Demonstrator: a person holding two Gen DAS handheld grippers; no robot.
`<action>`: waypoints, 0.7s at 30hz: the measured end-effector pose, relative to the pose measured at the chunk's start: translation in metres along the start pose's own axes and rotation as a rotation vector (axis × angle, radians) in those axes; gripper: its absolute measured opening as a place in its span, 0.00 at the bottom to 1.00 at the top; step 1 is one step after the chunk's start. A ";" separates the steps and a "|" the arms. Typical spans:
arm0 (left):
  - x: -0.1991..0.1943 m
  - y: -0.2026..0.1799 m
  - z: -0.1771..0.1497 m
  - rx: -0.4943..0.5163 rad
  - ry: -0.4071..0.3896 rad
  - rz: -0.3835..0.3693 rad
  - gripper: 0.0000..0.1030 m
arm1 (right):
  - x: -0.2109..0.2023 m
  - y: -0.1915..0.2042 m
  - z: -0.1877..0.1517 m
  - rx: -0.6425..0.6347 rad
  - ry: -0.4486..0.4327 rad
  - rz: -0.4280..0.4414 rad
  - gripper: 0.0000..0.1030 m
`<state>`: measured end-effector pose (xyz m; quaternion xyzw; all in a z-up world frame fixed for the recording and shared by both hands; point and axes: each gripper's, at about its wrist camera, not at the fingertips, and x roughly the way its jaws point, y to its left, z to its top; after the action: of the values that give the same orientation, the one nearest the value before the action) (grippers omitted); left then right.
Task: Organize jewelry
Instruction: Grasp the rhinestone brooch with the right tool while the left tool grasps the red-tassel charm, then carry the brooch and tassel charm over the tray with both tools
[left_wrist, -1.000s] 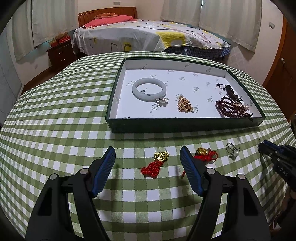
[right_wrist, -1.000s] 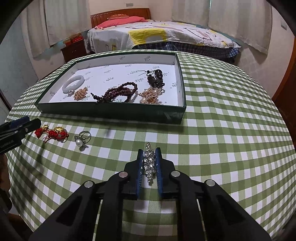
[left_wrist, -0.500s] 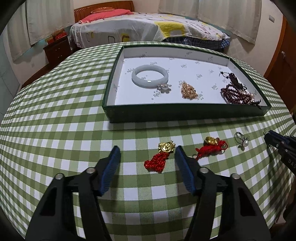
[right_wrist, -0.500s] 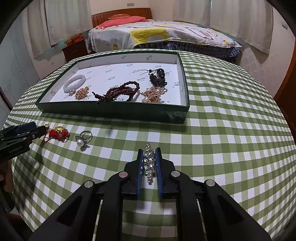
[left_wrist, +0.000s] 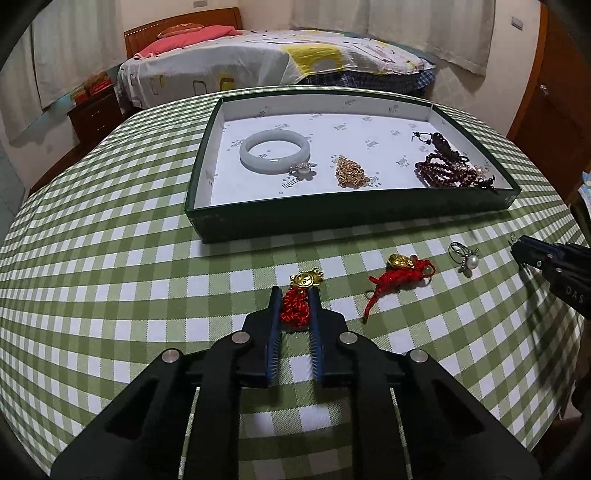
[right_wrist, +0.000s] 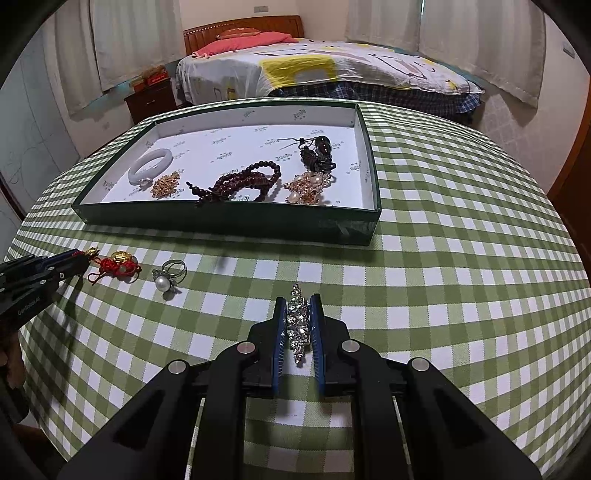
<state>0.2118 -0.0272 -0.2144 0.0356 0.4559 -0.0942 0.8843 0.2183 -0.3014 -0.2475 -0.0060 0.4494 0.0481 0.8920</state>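
The left hand-held gripper (left_wrist: 294, 301) is seen clamped on the red knotted cord of a gold charm (left_wrist: 306, 279), its jaws having just been closing around it; only the gold end shows beyond the tips, at twelve o'clock, and much of the cord is hidden between the pads. The right hand-held gripper (right_wrist: 298, 314) is clamped on a rhinestone brooch (right_wrist: 298, 325), whose sides are covered by the blue pads. Both pieces lie low over the green checked surface (left_wrist: 110, 258).

At two o'clock from the left hand-held gripper a second red-corded charm (left_wrist: 402, 273) and a pearl ring (left_wrist: 466, 257) are laid on the cloth. The right tool is cut off at the frame edge, with the letters "DAS" partly readable on it.

At twelve o'clock the green tray (left_wrist: 332, 218) is set, its white lining printed with small repeated marks too small to read. Inside are seen a pale bangle (left_wrist: 275, 150), a small brooch (left_wrist: 303, 170) touching it, a gold chain (left_wrist: 351, 173) and dark bead strings (left_wrist: 448, 173), whose far end is partly hidden by the tray's wall.
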 end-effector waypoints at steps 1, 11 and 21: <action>0.000 0.001 -0.001 -0.001 0.000 -0.002 0.13 | 0.000 -0.001 0.000 0.000 0.001 0.000 0.13; -0.006 0.001 -0.004 0.007 -0.013 0.009 0.12 | -0.001 0.004 0.000 -0.002 -0.002 0.002 0.13; -0.015 0.005 0.000 0.002 -0.040 0.027 0.12 | -0.008 0.002 0.002 -0.002 -0.020 0.002 0.13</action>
<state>0.2041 -0.0205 -0.2020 0.0407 0.4376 -0.0837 0.8944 0.2150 -0.2997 -0.2405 -0.0061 0.4405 0.0496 0.8964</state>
